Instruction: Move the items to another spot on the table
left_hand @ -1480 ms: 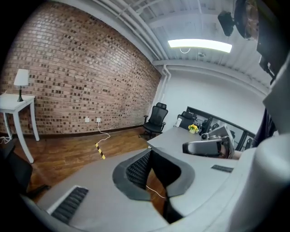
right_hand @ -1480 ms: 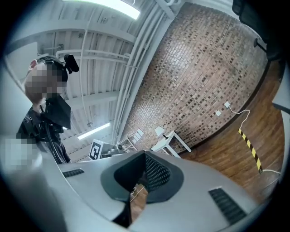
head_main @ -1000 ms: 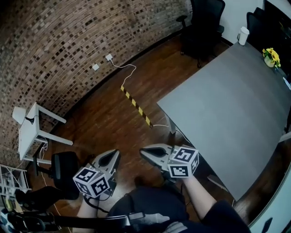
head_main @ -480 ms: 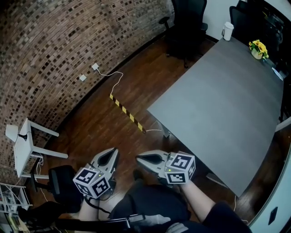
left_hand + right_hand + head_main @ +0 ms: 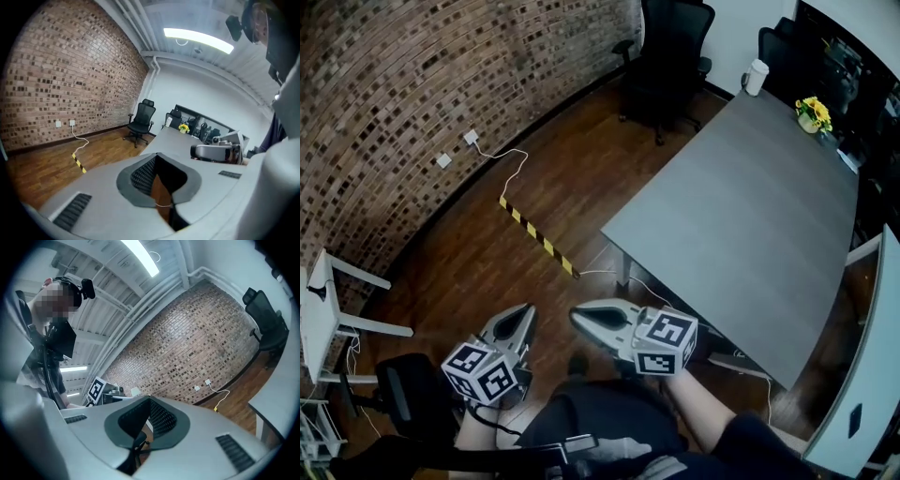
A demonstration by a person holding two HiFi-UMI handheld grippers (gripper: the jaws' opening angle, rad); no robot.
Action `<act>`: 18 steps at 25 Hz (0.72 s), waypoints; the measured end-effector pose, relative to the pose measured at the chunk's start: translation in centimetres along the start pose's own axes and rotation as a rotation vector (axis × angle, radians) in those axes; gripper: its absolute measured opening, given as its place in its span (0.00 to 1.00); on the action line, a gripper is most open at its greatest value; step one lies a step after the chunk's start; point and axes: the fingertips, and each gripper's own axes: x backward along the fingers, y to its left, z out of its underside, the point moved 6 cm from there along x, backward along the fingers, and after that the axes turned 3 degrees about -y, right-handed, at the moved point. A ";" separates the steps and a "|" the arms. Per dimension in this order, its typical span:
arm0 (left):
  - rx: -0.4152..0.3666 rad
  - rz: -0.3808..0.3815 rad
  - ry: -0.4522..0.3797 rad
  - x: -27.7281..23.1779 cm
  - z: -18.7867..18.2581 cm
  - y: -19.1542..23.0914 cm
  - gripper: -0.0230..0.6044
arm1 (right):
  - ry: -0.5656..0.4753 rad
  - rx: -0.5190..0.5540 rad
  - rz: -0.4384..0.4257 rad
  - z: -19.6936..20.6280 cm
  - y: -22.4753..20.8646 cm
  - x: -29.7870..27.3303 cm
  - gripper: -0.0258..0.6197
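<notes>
Items: white cup (image 5: 756, 77) upright at the table's (image 5: 741, 206) far corner. Small pot of yellow flowers (image 5: 812, 113) sits along the far right edge, apart from the cup.

Both grippers hang over the wood floor, short of the table's near corner and well apart from both items. Left gripper (image 5: 523, 315): jaws together, nothing between them. Right gripper (image 5: 581, 317): same, closed and empty.

Judgement: no grip or contact in hand. The scene fits 2 stages: walking up to the items, or standing off with them already set at that far end. Any further pick would need the far end within reach and the jaws parted.
</notes>
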 end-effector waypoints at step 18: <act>-0.105 0.434 0.070 -4.0 -1.8 3.7 0.03 | -0.044 0.153 0.441 1.7 4.5 -3.5 0.01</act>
